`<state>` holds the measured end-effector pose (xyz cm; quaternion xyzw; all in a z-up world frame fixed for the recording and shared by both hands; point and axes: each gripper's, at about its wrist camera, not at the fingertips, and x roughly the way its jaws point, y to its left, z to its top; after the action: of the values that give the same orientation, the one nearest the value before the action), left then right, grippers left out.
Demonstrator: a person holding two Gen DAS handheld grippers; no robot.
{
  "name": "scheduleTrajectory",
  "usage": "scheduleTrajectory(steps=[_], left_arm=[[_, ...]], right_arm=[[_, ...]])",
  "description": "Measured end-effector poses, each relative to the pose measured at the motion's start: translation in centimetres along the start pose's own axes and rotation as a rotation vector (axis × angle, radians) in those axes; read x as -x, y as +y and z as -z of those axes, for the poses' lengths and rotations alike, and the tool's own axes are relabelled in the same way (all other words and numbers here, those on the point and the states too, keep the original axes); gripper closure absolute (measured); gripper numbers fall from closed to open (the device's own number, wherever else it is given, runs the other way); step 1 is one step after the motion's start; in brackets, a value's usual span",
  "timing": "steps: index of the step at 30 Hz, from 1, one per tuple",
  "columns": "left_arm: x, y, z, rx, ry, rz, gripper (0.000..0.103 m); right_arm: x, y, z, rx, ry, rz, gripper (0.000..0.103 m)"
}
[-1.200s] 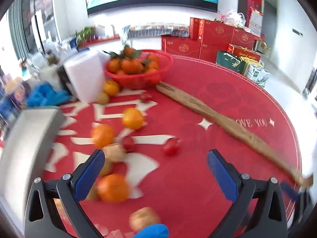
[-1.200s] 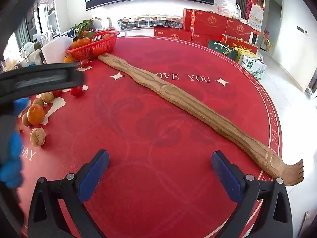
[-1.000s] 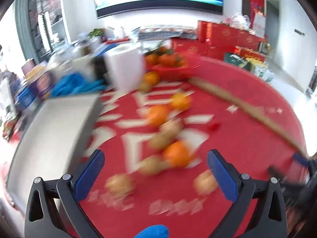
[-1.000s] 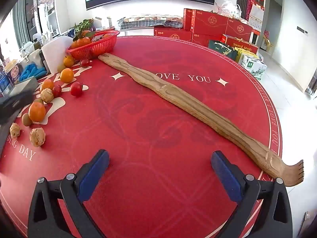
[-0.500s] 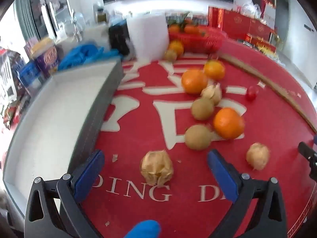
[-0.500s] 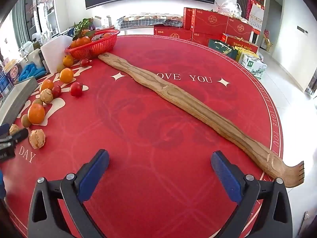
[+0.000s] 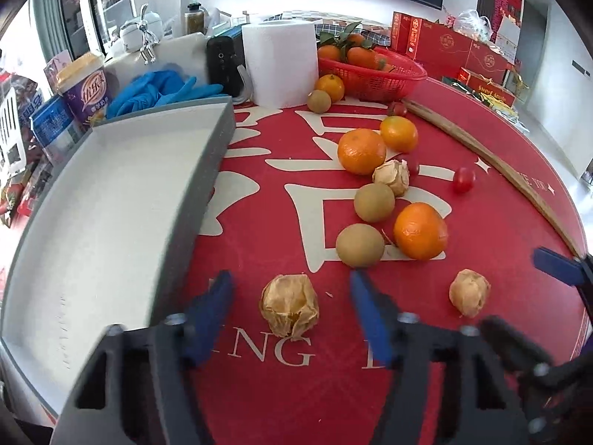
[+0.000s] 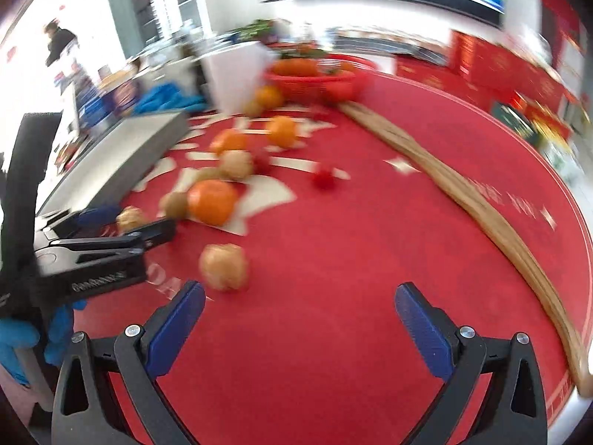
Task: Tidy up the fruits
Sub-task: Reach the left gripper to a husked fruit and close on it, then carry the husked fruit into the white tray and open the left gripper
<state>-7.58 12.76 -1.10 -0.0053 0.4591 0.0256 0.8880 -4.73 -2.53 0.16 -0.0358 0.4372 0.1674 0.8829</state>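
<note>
Sitting in red basket point(image 7: 374, 81): oranges point(image 7: 357, 55)

Left gripper point(image 7: 289, 307) has narrowed around the husked fruit point(image 7: 289, 305).

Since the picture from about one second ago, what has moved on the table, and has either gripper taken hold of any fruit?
The left gripper swung left and came down, jaws open, around the papery husked fruit beside the grey tray; nothing is gripped. The right gripper, open and empty, turned left toward another husked fruit. The fruits, red basket and wooden scratcher stayed put.
</note>
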Motion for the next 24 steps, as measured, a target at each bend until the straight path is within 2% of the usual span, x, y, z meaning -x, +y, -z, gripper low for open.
scheduleTrajectory(steps=[1, 3, 4, 5, 6, 8, 9, 10, 12, 18, 21, 24], left_arm=[[0.0, 0.1, -0.1, 0.006, -0.001, -0.007, 0.051], [-0.1, 0.5, -0.4, 0.01, -0.006, -0.017, 0.071], [-0.1, 0.7, -0.3, 0.005, -0.012, -0.022, 0.072], [-0.1, 0.8, -0.3, -0.003, -0.021, -0.028, 0.073], [-0.1, 1.0, -0.2, -0.01, -0.031, -0.032, 0.073], [0.0, 1.4, 0.1, -0.024, -0.059, -0.044, 0.073], [0.1, 1.6, 0.3, -0.038, -0.064, -0.027, 0.07], [0.1, 1.7, 0.3, -0.045, -0.067, -0.012, 0.067], [0.5, 2.1, 0.5, -0.054, -0.083, 0.018, 0.052], [2.5, 2.3, 1.5, -0.075, -0.148, 0.129, 0.031], [2.5, 1.2, 1.5, -0.111, -0.135, 0.129, 0.03], [1.4, 0.0, 1.4, -0.137, -0.094, 0.093, 0.03]], right_arm=[[-0.4, 0.6, -0.2, 0.013, 0.009, -0.002, 0.001], [-1.5, 1.5, -0.4, 0.035, 0.041, -0.018, 0.018], [-1.5, 2.0, -0.4, 0.067, 0.029, 0.03, 0.028], [-1.5, 2.4, -0.5, 0.087, 0.03, 0.041, 0.04], [-1.2, 2.7, -0.5, 0.096, 0.024, 0.029, 0.047], [-0.9, 2.7, -0.4, 0.097, 0.022, 0.028, 0.073], [-0.9, 2.6, -0.3, 0.091, 0.021, 0.028, 0.076], [-0.8, 2.4, -0.2, 0.08, 0.021, 0.021, 0.077], [-0.8, 2.2, -0.2, 0.068, 0.02, 0.011, 0.077], [-1.3, 1.6, -0.4, 0.052, 0.019, -0.005, 0.077], [-1.2, 1.6, -0.3, 0.048, 0.018, -0.01, 0.077], [-1.2, 1.5, -0.3, 0.051, 0.016, -0.009, 0.077]])
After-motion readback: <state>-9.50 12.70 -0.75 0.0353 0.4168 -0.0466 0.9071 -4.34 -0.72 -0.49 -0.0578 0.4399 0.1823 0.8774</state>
